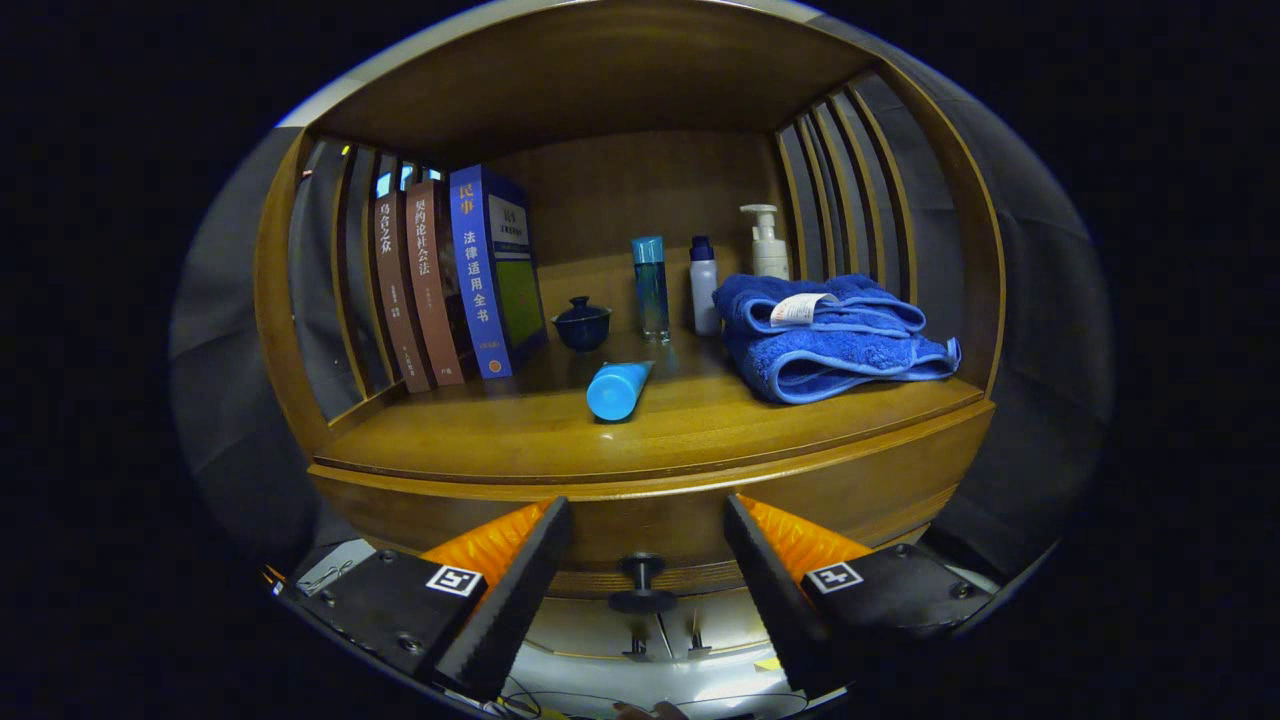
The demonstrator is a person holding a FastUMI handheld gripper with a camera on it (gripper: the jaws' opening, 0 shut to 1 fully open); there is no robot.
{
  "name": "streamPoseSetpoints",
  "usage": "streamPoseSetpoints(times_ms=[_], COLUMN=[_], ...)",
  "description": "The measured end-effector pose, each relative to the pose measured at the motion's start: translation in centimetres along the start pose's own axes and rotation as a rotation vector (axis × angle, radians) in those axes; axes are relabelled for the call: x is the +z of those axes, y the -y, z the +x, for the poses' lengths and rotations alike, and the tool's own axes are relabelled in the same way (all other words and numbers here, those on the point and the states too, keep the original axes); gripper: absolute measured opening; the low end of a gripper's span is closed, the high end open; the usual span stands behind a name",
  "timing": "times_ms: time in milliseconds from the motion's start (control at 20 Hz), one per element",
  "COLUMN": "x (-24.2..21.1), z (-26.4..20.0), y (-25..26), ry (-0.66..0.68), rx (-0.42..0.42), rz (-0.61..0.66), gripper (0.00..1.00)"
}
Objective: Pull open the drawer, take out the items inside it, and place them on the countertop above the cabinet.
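Gripper [647, 525] held wide open, fingers spread apart and clamping nothing. Directly between the two fingers, slightly below their tips: the drawer knob [642, 583], a dark round pull standing out from the drawer front [880, 485], untouched by either finger. Drawer front flush with the cabinet, closed, so contents hidden. Above the knob, just beyond the fingertips: the wooden countertop [500, 430], forming the floor of an open shelf niche with slatted sides. On the countertop, straight up from the knob and nearest the front edge, a blue tube [617, 389] lying on its side, cap end toward the gripper. Behind the tube, farther from the knob, a small dark lidded cup [581, 322], a tall clear blue bottle [651, 288] and a short white bottle with a dark cap [704, 286], all upright. Up and right of the knob, a folded blue towel [835, 335] with a white pump bottle [767, 243] standing behind it. Up and left of the knob, three books [455, 280] standing upright, leaning slightly against the slatted side.
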State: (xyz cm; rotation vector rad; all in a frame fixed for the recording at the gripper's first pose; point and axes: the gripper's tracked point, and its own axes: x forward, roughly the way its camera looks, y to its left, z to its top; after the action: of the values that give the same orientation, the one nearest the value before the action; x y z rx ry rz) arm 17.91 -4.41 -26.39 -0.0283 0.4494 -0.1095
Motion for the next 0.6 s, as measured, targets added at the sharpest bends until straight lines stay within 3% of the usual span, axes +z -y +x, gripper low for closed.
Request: streamPoseSetpoints(times_ms=[300,600], x=[4.7,15.0], z=[-2.4,-8.1], y=[0.3,-0.4], ry=[0.068,0.173], rx=[0.008,0.052], rz=[-0.027,-0.074], gripper=[1.0,1.0])
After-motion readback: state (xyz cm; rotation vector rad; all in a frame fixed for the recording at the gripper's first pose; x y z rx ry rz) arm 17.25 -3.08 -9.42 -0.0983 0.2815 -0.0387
